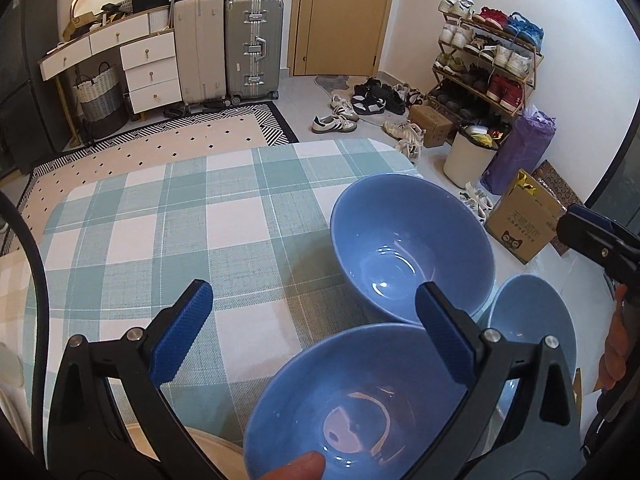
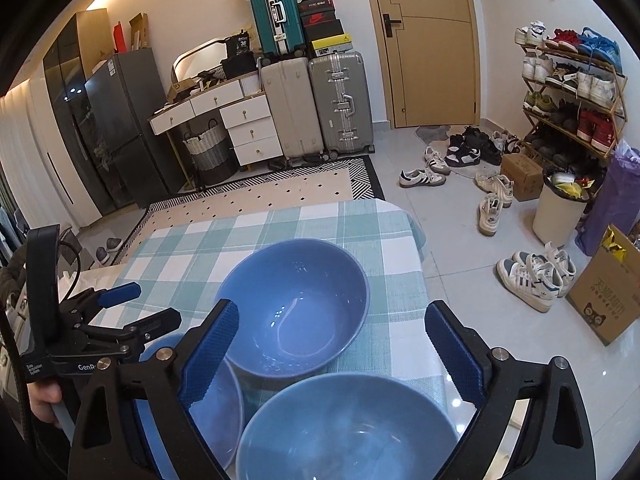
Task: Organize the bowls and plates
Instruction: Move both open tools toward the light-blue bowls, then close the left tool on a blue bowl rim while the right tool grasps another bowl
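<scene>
Three blue bowls are sitting close together near the right-hand end of the table, none of them nested yet: a far bowl standing on the green-and-white checked tablecloth, a near-left bowl just in front of it, and a near-right bowl at the table's corner, where the cloth is giving way to bare tabletop. All three are standing upright and empty, rims just beside one another, and I cannot tell whether they are actually touching. No plates are showing anywhere, so whatever plate work belongs to the job is out of sight. The left gripper is hovering with its jaws spread wide, the right blue pad reaching in over the near-left bowl and the other out over the cloth, clamping nothing. The right gripper is likewise standing wide apart above the near-right bowl, holding nothing, with the far bowl visible between its fingers. To me the tidying is looking barely begun: the bowls are gathered but unstacked, and each one is waiting to be gripped by the rim and set inside another. Beyond the table, suitcases, a shoe rack and scattered trainers are crowding the floor.
</scene>
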`<state>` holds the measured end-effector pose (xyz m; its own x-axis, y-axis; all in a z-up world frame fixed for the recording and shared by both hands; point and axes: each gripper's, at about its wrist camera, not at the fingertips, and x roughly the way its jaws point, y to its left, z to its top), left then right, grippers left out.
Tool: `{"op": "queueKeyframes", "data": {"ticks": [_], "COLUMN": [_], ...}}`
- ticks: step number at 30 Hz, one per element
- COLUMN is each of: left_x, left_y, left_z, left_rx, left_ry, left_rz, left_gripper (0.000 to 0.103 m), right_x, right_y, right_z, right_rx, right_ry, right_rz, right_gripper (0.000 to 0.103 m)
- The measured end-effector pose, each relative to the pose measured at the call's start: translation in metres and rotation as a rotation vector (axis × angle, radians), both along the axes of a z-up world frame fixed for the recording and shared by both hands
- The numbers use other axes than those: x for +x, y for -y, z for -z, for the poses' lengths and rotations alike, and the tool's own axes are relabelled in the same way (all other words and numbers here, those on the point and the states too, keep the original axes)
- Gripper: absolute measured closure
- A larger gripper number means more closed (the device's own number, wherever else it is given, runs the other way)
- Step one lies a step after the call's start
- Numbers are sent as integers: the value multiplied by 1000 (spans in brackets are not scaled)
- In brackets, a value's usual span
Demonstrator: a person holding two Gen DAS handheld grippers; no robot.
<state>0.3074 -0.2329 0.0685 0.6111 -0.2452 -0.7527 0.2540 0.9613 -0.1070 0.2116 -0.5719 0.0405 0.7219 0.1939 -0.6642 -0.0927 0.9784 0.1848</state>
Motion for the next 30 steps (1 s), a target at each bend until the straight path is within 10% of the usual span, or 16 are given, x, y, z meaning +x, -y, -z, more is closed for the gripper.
{"op": "queueKeyframes", "data": {"ticks": [23,30], "left_x": [48,58], "left_y": [30,30], "left_z": [37,47], "left_rx": [-18,-18], "left_ry": [-83,-117], "left_rz": [13,30], "left_gripper": [3,21], "right_x": [53,64], "right_y": [5,6], "right_z": [56,71], "right_rx": [23,48], "right_ry": [-143,-192], "right_rz": [-38,-45], "right_gripper": [35,44]}}
